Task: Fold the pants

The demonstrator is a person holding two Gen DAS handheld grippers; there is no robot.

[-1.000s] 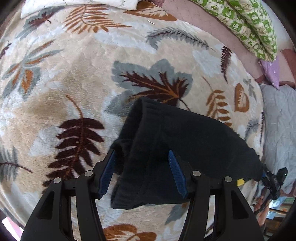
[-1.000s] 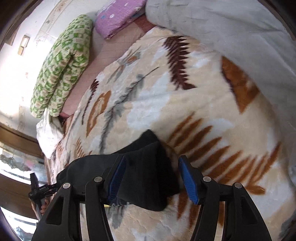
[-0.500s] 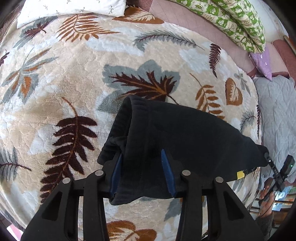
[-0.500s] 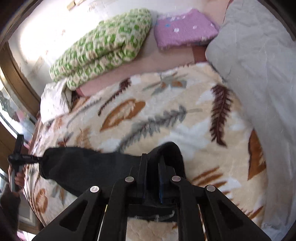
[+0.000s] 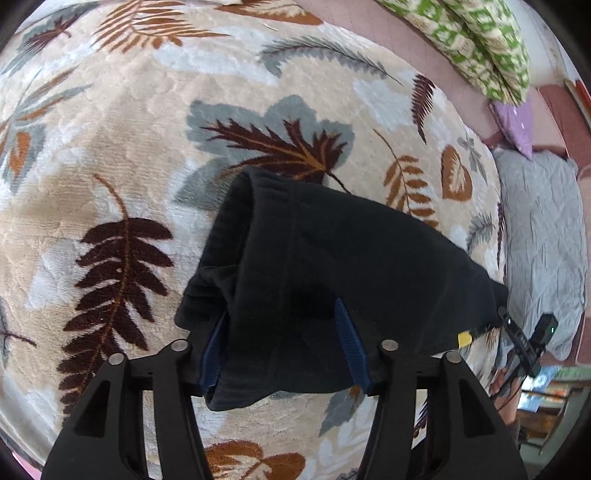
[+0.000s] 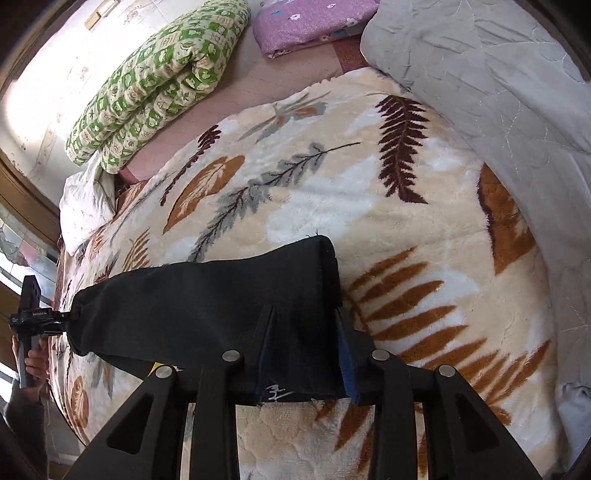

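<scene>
A bed spread with a cream leaf-print blanket [image 5: 122, 122] fills both wrist views, with a rolled green patterned quilt [image 6: 159, 74], a purple pillow [image 6: 314, 22] and a grey quilt [image 6: 498, 92] along its far side and right edge. Black pants [image 5: 332, 258], folded into a long band, stretch across the blanket between the two grippers.

Much of each grip is hidden: dark cloth drapes over the blue pads, and whether they press on it cannot be told for certain. At the left edge of the right wrist view a hand [image 6: 31, 363] grips the other tool's handle, partly cut off.

The left gripper [image 5: 284, 343] has narrowed and then widened again to about its opening of a second ago, its fingers now roughly half spread, with the waistband end of the pants bunched between them. The right gripper [image 6: 306, 350], clamped nearly together half a second ago, has just been opening; its fingers stand moderately apart with the pants' other end between them. The blanket's far side shows more than a second ago.
</scene>
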